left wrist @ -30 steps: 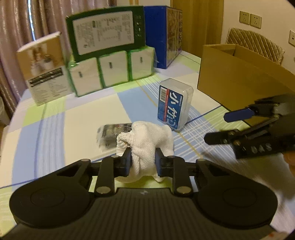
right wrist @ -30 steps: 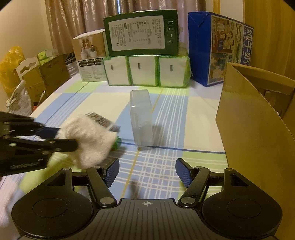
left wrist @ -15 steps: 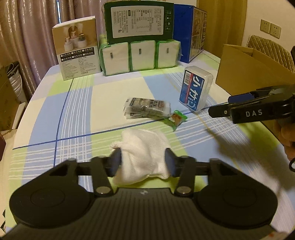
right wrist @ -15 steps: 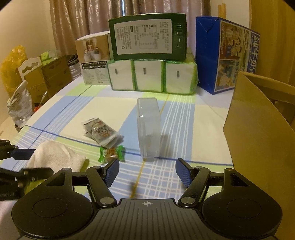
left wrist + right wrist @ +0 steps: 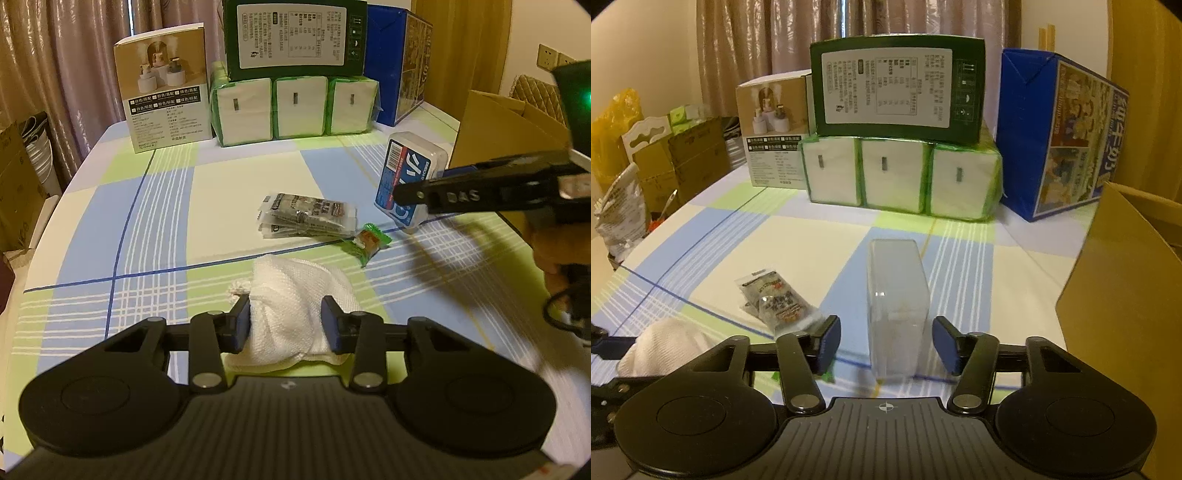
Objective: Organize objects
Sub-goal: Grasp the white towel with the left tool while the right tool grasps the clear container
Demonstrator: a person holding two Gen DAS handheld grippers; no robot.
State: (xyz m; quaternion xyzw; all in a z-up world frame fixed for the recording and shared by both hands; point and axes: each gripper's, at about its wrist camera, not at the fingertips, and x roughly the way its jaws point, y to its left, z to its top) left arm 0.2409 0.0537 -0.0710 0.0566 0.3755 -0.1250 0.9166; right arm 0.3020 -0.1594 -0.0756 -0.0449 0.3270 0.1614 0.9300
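A white cloth [image 5: 291,314] rests on the checked tablecloth at the near left, and my left gripper [image 5: 285,323] has both pads pressed against its sides. The cloth [image 5: 668,343] also shows in the right wrist view, with the left gripper [image 5: 607,363] at the left edge. My right gripper [image 5: 886,343] is open, one finger on each side of an upright clear plastic box [image 5: 897,295] without touching it. In the left wrist view the right gripper [image 5: 424,182] sits in front of that blue-labelled box [image 5: 410,155]. Grey snack packets [image 5: 308,218] and a green-wrapped candy [image 5: 369,242] lie between them.
An open cardboard box [image 5: 1126,295] stands close on the right. At the back are green tissue packs [image 5: 295,107] with a dark green box on top, a beige carton [image 5: 166,85] and a blue milk carton [image 5: 1060,147]. A person's hand [image 5: 557,240] holds the right gripper.
The left gripper pulled back from the items and lowered the cloth to the table; its fingers widened, then narrowed a little. The right gripper moved forward until its fingers flanked the clear box.
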